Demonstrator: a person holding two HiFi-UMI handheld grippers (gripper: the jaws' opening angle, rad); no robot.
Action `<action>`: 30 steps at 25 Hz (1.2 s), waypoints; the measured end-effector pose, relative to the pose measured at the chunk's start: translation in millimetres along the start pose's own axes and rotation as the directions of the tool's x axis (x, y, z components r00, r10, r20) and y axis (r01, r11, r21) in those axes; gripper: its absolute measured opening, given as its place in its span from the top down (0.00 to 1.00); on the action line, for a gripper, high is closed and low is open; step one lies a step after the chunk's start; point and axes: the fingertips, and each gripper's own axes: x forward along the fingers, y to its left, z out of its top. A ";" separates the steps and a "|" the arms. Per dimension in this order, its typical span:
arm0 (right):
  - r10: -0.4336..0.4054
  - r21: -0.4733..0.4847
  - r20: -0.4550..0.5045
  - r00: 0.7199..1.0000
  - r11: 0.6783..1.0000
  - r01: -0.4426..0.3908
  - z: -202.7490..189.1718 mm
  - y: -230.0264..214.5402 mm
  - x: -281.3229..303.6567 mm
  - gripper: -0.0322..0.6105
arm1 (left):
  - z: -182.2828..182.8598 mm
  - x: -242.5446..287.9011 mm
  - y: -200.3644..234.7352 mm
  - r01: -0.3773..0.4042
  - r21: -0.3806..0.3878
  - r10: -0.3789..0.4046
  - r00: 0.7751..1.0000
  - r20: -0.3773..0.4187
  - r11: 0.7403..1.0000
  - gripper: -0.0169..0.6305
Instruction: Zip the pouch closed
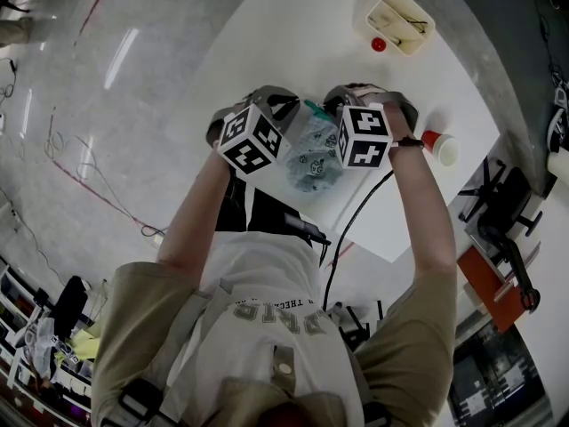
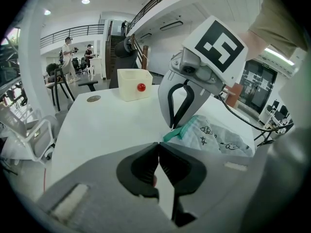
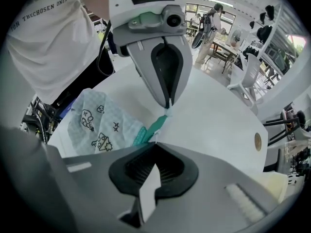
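Pinching pouch (image 1: 311, 160) teal zipper edge: left hand-held gripper (image 1: 293, 107), right hand-held gripper (image 1: 332, 105) both clamped; pouch near table (image 1: 284, 25) front edge.

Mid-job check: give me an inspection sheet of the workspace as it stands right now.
Surface: white table, carrying everything below.
Job's things: patterned pouch with teal zip strip, between the grippers.
Clutter: beige bin, red ball beside it, red-and-white container, small round disc.
Grippers: left gripper and right gripper, jaws shut on opposite ends of the zip strip.
Cables: black cable runs off the table's near edge.
Surroundings: open hall; people and a chair behind.
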 end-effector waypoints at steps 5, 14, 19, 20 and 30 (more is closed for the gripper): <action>0.001 0.010 -0.002 1.000 1.000 -0.001 -3.8 3.3 -1.8 0.95 | -1.2 -0.3 -0.8 0.000 -0.002 0.000 1.000 -0.001 1.000 0.95; -0.003 0.018 -0.013 1.000 1.000 0.004 -10.2 6.3 -3.3 0.95 | -0.6 2.1 -3.1 0.003 0.000 -0.003 1.000 -0.005 1.000 0.95; -0.007 0.028 -0.017 1.000 1.000 0.007 -14.4 8.2 -4.4 0.95 | -2.9 1.4 -1.3 0.002 -0.024 -0.002 1.000 0.001 1.000 0.95; -0.007 0.030 -0.017 1.000 1.000 0.007 -14.6 8.6 -4.4 0.95 | -3.2 1.7 -1.7 0.002 -0.022 -0.002 1.000 0.000 1.000 0.95; 0.000 0.041 -0.028 1.000 0.999 0.001 -22.2 15.0 -6.0 0.95 | -7.9 -0.1 -0.3 -0.006 -0.020 0.005 1.000 -0.012 1.000 0.95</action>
